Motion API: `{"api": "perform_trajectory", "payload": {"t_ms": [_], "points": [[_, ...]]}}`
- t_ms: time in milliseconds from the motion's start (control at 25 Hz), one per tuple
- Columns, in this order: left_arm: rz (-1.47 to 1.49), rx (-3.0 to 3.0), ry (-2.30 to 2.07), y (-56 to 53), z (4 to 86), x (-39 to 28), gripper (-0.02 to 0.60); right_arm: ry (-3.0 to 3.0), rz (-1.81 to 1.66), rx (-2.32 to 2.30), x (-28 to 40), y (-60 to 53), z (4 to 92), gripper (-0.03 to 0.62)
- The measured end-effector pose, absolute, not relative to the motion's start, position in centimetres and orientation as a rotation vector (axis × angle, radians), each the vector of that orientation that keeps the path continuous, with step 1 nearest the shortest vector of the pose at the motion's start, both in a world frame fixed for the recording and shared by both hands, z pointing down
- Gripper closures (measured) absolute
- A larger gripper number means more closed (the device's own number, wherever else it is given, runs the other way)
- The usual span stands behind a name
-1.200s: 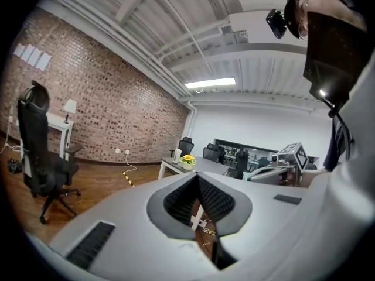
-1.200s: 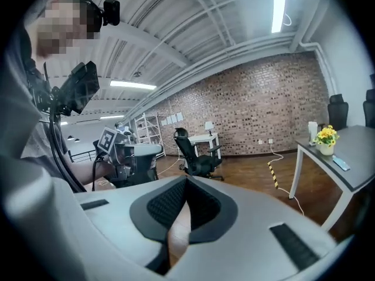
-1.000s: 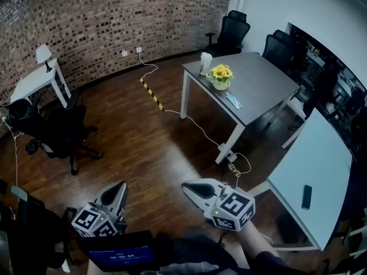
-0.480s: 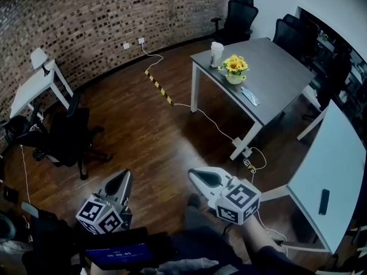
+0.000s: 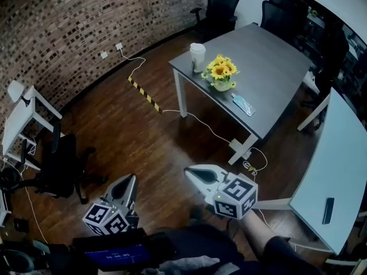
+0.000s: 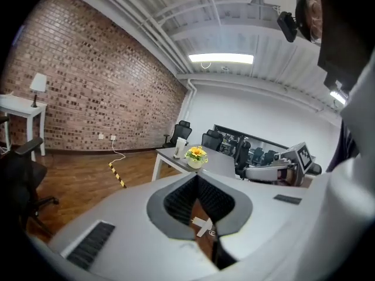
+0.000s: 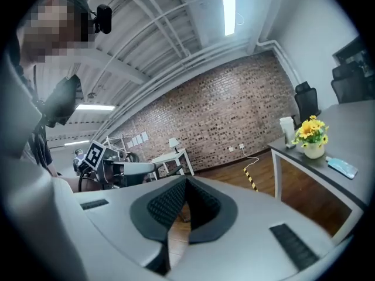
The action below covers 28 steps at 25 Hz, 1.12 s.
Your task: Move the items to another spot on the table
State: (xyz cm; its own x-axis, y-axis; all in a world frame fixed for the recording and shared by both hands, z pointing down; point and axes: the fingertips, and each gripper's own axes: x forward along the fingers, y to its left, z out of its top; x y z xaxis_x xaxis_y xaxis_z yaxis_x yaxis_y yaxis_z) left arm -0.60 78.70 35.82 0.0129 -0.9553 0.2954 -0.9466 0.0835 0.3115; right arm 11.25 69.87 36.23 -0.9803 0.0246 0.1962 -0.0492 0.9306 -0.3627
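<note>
Brick-walled office: cup (image 5: 197,56), sunflower pot (image 5: 221,77) and blue packet (image 5: 243,104) sit on the grey tabletop (image 5: 278,62), well apart from left gripper (image 5: 129,182) and right gripper (image 5: 190,173), jaws closed and empty, presumably with nothing yet in reach.

Floor (image 5: 143,136): dark wood planks, glossy, with lamp glare.
Wall (image 5: 69,27): rough brick, matt.
Bench (image 5: 275,73): smooth matt grey top, white painted legs.
Left claw (image 5: 131,180): smooth pale plastic shell, matt; black ribbed pads (image 6: 181,198).
Right claw (image 5: 190,172): same smooth pale plastic, black ribbed pads.
</note>
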Motion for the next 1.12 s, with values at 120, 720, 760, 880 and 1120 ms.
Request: {"api": "perform_trajectory", "payload": {"t_ms": [120,720,760,880,1120], "points": [[-0.023,1.916,-1.888,74.6,35.5,-1.9,0.571,-2.894,0.575,0.047,10.5,67.2,35.9,0.605],[-0.024,2.255,-1.522,55.5,36.5,-18.1,0.571,-2.868,0.539,0.406,-5.5,55.3,37.4,0.603],[-0.022,2.273,-1.496,54.5,36.5,-19.5,0.571,-2.872,0.526,0.429,-7.0,54.7,37.1,0.603],[-0.010,2.301,-1.451,51.7,36.6,-22.9,0.571,-2.858,0.484,0.469,-10.5,53.3,36.8,0.603],[0.019,2.347,-1.405,47.5,35.9,-25.9,0.571,-2.788,0.357,0.453,-15.5,50.4,37.6,0.603]]}}
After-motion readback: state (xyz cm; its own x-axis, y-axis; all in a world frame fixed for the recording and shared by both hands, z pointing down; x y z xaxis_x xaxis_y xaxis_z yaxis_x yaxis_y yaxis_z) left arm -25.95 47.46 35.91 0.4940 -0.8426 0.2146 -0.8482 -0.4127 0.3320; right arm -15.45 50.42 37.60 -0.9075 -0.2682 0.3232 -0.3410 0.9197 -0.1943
